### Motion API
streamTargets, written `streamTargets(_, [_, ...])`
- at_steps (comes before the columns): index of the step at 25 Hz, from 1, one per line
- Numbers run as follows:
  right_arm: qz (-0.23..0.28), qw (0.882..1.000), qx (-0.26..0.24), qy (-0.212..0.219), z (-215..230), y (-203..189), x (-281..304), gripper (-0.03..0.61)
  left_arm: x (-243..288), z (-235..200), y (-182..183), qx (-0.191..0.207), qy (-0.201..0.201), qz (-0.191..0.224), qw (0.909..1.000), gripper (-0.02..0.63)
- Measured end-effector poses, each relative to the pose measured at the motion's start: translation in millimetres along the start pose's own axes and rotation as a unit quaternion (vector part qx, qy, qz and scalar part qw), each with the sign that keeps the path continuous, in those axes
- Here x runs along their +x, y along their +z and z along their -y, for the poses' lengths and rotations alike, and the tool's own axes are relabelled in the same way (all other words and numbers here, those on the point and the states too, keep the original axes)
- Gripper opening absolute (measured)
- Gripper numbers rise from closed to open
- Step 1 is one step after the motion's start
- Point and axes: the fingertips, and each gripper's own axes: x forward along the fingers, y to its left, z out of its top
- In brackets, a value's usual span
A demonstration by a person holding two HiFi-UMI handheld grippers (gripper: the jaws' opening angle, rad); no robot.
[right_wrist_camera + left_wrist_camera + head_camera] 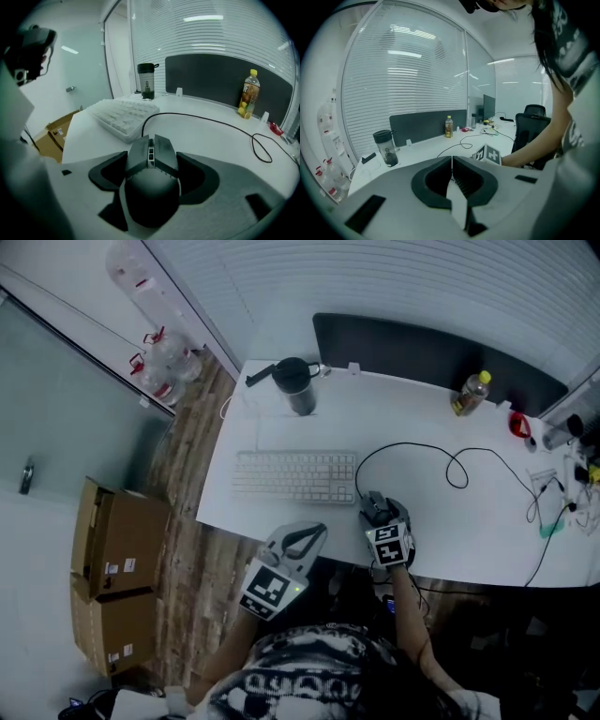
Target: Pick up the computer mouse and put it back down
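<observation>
A dark grey wired computer mouse (151, 173) rests on the white desk (412, 418), just right of the keyboard. It lies between the jaws of my right gripper (152, 161), which stand wide, with dark gaps showing on both sides of the mouse. In the head view the mouse (374, 506) pokes out ahead of the right gripper (380, 517) near the desk's front edge. My left gripper (317, 531) hovers at the front edge, below the keyboard. Its jaws meet in a closed line with nothing between them (451, 161).
A white keyboard (295, 474) lies left of the mouse, and the mouse's black cable (450, 465) loops to the right. At the back stand a dark shaker cup (296, 385), a yellow-capped bottle (471, 393) and a dark partition (422, 348). Cardboard boxes (117, 568) sit on the floor at left.
</observation>
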Motion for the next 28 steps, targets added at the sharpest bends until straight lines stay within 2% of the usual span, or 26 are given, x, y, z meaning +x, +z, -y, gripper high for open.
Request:
streamTargets(5, [0.001,1.000,-0.008,-0.007,-1.1,-1.1,1.3,0.307,1.0,-33.4,-5.8,0.012,-0.026,-0.002,0.9996,0.005])
streamTargets(12, [-0.017,0.998,0.049,-0.041,-1.8,0.0,-7.7,0.299,9.4,-59.1,-6.2,0.029,-0.082,0.008,0.9961,0.005])
streamTargets(18, [0.040,0.991,0.096,-0.088,4.4,35.4,-44.4,0.299,21.6,-62.6,-3.3,0.050,-0.142,0.014,0.9885,0.005])
streamTargets(28, [0.112,0.970,0.142,-0.164,17.7,73.5,-130.3,0.299,45.0,-38.8,4.3,0.083,-0.241,0.019,0.9668,0.005])
